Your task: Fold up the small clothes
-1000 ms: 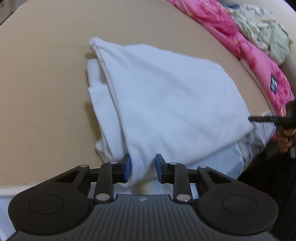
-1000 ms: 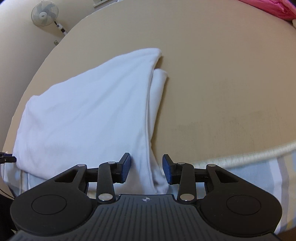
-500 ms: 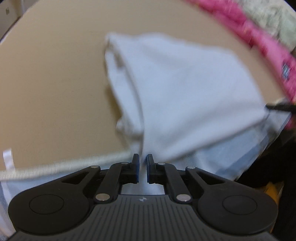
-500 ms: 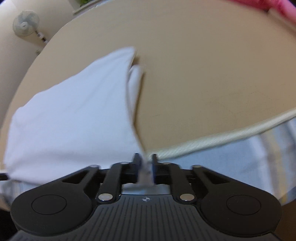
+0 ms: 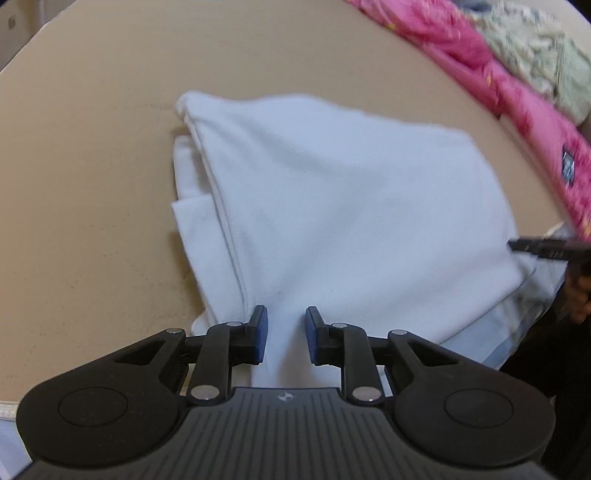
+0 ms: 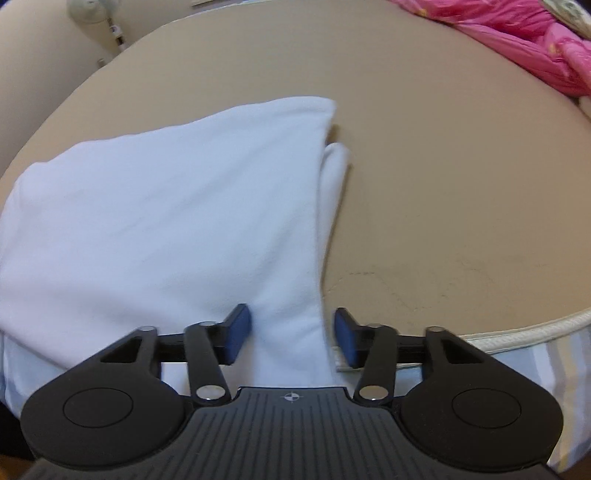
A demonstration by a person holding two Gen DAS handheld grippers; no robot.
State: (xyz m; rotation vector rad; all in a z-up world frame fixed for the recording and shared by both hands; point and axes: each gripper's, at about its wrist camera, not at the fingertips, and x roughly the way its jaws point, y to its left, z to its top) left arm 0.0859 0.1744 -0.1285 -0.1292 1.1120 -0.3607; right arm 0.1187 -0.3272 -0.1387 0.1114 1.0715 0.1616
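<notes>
The left claw [image 5: 283, 334] hangs over the near edge of a folded white garment [image 5: 332, 221]; its jaws stand narrowly apart and are opening, with a ridge of the white cloth between the blue pads [image 5: 260, 334], which do not press on it. The right claw [image 6: 291, 338] hovers at the garment's other near corner, its jaws moderately wide and opening; the cloth's edge lies between its blue pads [image 6: 238, 338] without being gripped. The white garment [image 6: 166, 221] lies folded on a tan surface, apparently a mattress [image 5: 92, 147], close to its near edge, where a cream piped border [image 6: 517, 328] runs above a pale striped side panel [image 6: 561, 354]. A second layer of the garment shows as a narrower strip under the top fold along one side. At the right edge of the left wrist view, the tip of the right claw and part of a hand [image 5: 580, 295] appear. Along the far side of the mattress lies a pink flowered cloth [image 5: 498, 74], with a pale green patterned cloth [image 5: 543, 55] beyond it. A blurred standing fan [image 6: 94, 9] stands by the wall.
</notes>
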